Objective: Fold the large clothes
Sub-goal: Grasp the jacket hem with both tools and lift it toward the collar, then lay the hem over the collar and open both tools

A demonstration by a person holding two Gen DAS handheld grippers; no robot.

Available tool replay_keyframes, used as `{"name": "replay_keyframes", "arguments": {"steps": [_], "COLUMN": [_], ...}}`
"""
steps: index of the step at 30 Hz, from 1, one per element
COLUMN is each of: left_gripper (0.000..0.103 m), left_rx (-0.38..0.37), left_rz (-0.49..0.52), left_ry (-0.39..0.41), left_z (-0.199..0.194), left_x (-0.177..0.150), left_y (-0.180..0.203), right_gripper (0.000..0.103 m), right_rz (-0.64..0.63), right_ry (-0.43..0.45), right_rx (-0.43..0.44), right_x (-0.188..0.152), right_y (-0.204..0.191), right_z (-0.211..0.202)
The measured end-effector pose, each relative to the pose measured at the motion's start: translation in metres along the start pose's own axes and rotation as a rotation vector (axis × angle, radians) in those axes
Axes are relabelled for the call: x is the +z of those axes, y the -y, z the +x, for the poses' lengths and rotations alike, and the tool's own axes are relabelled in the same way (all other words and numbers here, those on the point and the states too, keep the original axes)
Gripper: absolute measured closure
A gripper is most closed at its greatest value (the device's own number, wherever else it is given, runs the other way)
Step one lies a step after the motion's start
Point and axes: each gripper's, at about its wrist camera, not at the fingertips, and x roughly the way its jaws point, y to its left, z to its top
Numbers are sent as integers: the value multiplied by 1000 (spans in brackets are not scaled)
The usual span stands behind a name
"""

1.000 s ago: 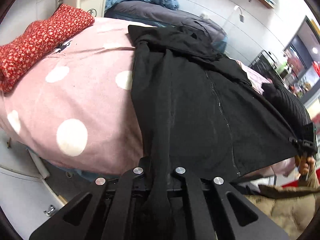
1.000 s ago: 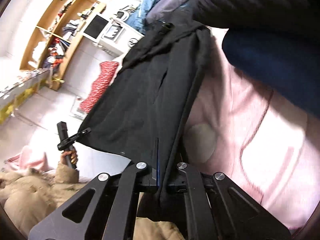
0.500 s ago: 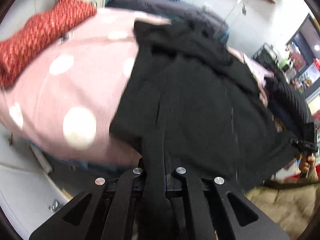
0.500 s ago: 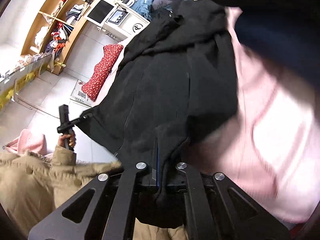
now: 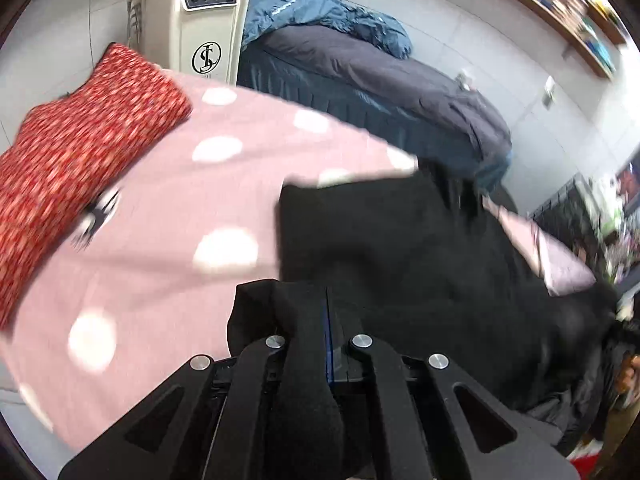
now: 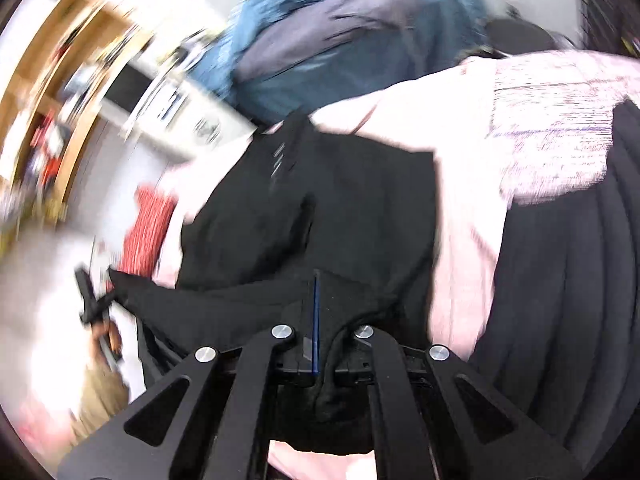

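Observation:
A large black zip jacket (image 5: 400,248) lies on a pink bedcover with white dots (image 5: 168,216). My left gripper (image 5: 326,332) is shut on the jacket's hem, with black cloth bunched between the fingers. My right gripper (image 6: 316,332) is shut on the other hem corner of the black jacket (image 6: 320,208). The hem is carried over the body of the jacket, so the garment lies doubled. In the right wrist view the left gripper (image 6: 94,304) shows at the left, holding the cloth. Both views are blurred by motion.
A red patterned cushion (image 5: 76,152) lies at the left of the bed. A dark grey and blue duvet (image 5: 360,60) lies behind, beside a white machine (image 5: 204,20). A dark ribbed garment (image 6: 568,280) lies at the right. Wooden shelves (image 6: 48,92) stand at the far left.
Both grippers have moved forward over the bed with the jacket's hem, folding the lower part up over the upper part. The jacket looks much shorter now.

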Motion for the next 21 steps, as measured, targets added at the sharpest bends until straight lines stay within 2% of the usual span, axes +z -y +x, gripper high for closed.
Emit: {"name": "replay_keyframes", "arguments": {"steps": [4,7,8,9,10,11,13,14,15,16,17,19,21], "left_gripper": [95,85,72,49,36,22,17,16,16,16,16,16,15], "left_rx": [-25,-67,-111,-147,-161,-163,-217,-258,-264,-244,-179,-75,-39], "left_rz": [-52,-150,-221,-276,-328,-402,-513,-569,-595,-585,-523,-387,-301], "left_ry": [-20,-55,-71,-73,-59,-12,48,59,51,40,25,4,-10], "left_z": [43,75,86,90,90,85,76,72,69,66,60,52,49], "left_x": [66,89,94,96,96,97,92,88,86,85,83,80,74], "left_y": [5,2,-5,-11,-21,-39,-69,-85,-98,-104,-106,-97,-86], "right_gripper": [100,100,100,100,100,99,94,87,80,58,43,39,39], "right_rz": [215,289,307,334,392,453,574,665,742,802,840,831,748], "right_ry": [7,40,48,49,41,29,17,22,33,59,95,156,130], "right_rx": [57,17,11,17,41,80,161,213,262,305,328,294,240], "right_x": [68,100,109,113,117,120,123,121,118,114,112,113,119], "right_y": [31,46,52,57,66,77,99,113,123,132,139,143,135], "right_z": [28,53,62,69,79,89,103,109,114,115,112,99,92]}}
